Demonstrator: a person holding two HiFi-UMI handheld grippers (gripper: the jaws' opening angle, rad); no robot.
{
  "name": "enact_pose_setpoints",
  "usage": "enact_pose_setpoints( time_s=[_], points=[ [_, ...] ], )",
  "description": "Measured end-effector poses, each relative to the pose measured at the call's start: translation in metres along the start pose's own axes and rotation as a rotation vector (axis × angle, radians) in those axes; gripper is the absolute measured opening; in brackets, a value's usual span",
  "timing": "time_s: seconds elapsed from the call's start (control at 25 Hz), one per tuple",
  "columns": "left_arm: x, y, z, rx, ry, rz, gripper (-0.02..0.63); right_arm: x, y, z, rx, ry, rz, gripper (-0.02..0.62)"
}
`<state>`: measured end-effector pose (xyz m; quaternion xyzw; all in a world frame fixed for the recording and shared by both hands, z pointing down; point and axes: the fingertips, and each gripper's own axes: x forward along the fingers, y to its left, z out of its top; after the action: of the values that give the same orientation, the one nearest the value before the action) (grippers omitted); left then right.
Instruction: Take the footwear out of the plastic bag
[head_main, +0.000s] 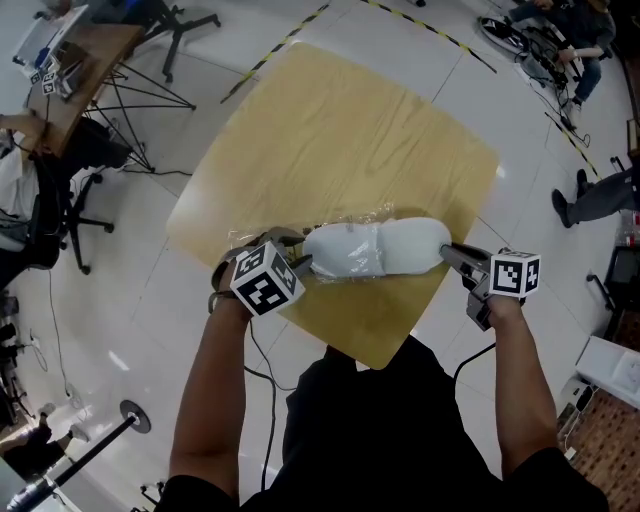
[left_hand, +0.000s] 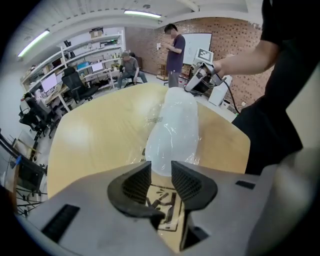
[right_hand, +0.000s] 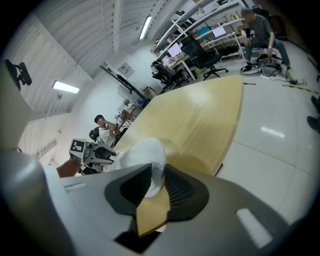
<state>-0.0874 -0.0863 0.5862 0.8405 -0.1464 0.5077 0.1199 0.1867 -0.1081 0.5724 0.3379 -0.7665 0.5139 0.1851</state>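
Note:
A white shoe (head_main: 405, 245) lies across the near part of the wooden table (head_main: 330, 130). Its left half is still inside a clear plastic bag (head_main: 340, 250); its right half is bare. My right gripper (head_main: 447, 256) is shut on the thin white edge of the shoe (right_hand: 150, 160) at its right end. My left gripper (head_main: 300, 266) stands at the bag's left end, its jaws apart with nothing pinched between them. In the left gripper view the bagged shoe (left_hand: 172, 130) lies just ahead of the open jaws (left_hand: 161, 176), and a printed patch of the bag shows under them.
The table's near edge (head_main: 375, 360) is close to the person's body. An office chair (head_main: 60, 215) and a cluttered desk (head_main: 70, 60) stand at the left. A stand's base (head_main: 130, 415) sits on the floor at the lower left. People (head_main: 590, 195) are at the right.

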Motion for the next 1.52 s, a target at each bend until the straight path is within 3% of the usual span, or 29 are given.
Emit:
enact_pose_setpoints(
  time_s=[0.28,0.4,0.72,1.52],
  points=[
    [0.007,0.003,-0.009,-0.003,0.042,-0.035,0.1,0.002,0.0,0.001,-0.003,0.009,0.012,0.086],
    [0.007,0.003,-0.014,0.011,0.074,-0.035,0.044,-0.003,-0.01,0.0,0.008,0.015,0.002,0.086],
    [0.007,0.001,-0.029,0.026,0.096,-0.035,0.031,-0.005,-0.022,0.002,-0.015,0.054,-0.015,0.087],
    [-0.017,0.015,-0.074,-0.016,0.195,0.097,0.021,-0.005,-0.019,0.009,-0.049,0.056,-0.017,0.086]
  ],
)
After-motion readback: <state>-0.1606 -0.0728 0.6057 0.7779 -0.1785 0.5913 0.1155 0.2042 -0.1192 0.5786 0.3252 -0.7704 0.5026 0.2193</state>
